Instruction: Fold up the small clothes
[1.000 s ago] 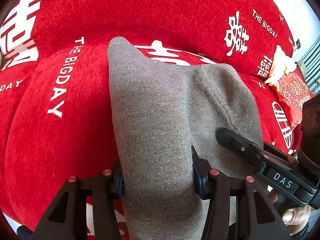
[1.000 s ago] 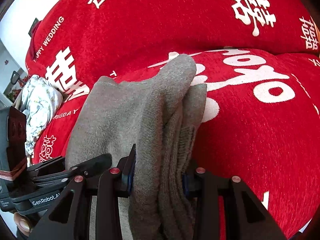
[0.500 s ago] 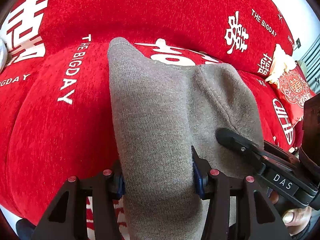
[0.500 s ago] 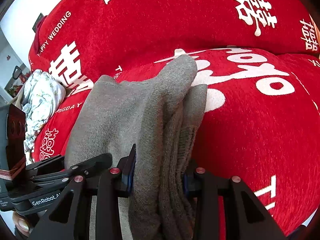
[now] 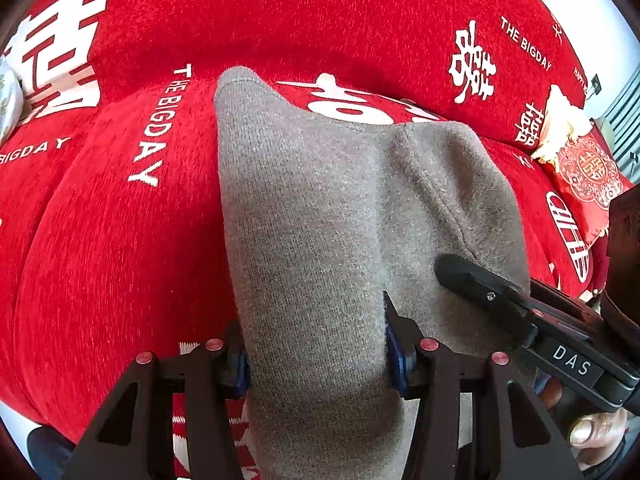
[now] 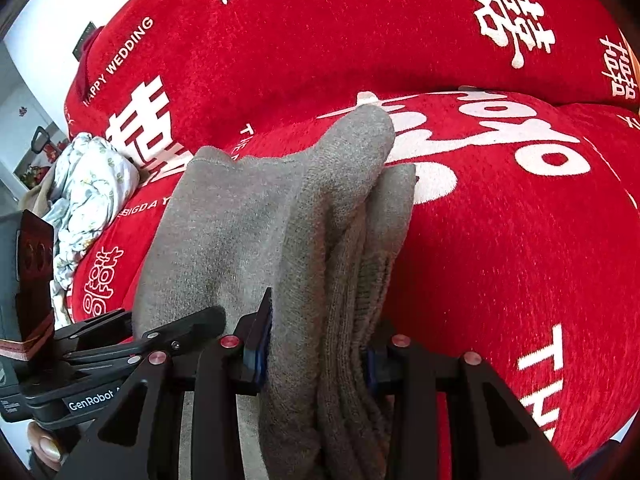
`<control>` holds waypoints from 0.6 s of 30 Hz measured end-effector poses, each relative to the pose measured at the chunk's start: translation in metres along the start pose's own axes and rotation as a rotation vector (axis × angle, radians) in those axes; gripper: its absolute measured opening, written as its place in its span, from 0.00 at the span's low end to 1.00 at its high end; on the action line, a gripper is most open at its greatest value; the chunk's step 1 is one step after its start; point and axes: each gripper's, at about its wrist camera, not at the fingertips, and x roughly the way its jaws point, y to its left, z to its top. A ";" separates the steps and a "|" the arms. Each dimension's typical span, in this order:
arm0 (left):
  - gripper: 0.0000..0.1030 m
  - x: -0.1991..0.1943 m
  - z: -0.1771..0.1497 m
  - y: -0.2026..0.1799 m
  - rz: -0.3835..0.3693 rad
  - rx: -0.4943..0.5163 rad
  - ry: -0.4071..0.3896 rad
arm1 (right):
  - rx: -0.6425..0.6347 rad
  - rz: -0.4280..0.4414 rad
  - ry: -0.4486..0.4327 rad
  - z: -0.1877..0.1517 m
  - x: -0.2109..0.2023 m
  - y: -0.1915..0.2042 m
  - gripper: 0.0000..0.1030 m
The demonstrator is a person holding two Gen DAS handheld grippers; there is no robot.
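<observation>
On the left wrist view, I see my left gripper [image 5: 316, 356] angled steeply down, its fingers [image 5: 394, 354] clamped on a thick fold of the grey garment [image 5: 320, 220], which hangs over the red sofa cover [image 5: 100, 240]. My right gripper [image 5: 500, 296] reaches in from the lower right, a thumb [image 5: 588, 430] showing beneath it.

On the right wrist view, my right gripper [image 6: 316, 356] also tilts down, fingers [image 6: 258, 344] pinching several bunched layers of the garment [image 6: 248, 232] above the sofa cover's [image 6: 520, 240] seat. The left gripper [image 6: 180, 330] sits just beside, at lower left.
</observation>
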 end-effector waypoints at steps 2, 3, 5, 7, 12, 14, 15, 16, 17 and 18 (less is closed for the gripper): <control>0.51 0.000 -0.003 0.001 0.001 0.000 0.000 | 0.000 0.004 -0.001 -0.002 0.000 0.000 0.37; 0.51 0.000 -0.003 0.001 0.001 -0.001 0.000 | 0.000 0.005 -0.001 -0.004 0.000 0.000 0.37; 0.51 -0.001 -0.006 0.002 0.001 -0.002 -0.002 | 0.001 0.009 -0.004 -0.006 -0.001 0.000 0.37; 0.51 -0.002 -0.009 0.002 0.003 0.002 -0.004 | 0.002 0.013 -0.006 -0.008 -0.001 0.000 0.37; 0.51 -0.004 -0.016 0.000 0.013 0.011 -0.009 | 0.004 0.021 -0.009 -0.015 -0.003 -0.002 0.37; 0.52 -0.004 -0.017 -0.001 0.019 0.018 -0.007 | 0.004 0.025 -0.008 -0.017 -0.003 -0.003 0.37; 0.56 -0.005 -0.017 -0.002 0.033 0.020 -0.006 | 0.005 0.026 -0.006 -0.018 -0.003 -0.004 0.38; 0.65 -0.005 -0.018 -0.001 0.050 0.020 -0.005 | 0.010 0.025 -0.005 -0.018 -0.003 -0.005 0.39; 0.68 -0.005 -0.018 0.000 0.076 0.014 0.001 | 0.017 0.022 -0.003 -0.018 -0.004 -0.006 0.42; 0.70 -0.005 -0.018 0.002 0.090 0.007 0.006 | 0.027 0.018 0.001 -0.018 -0.004 -0.009 0.44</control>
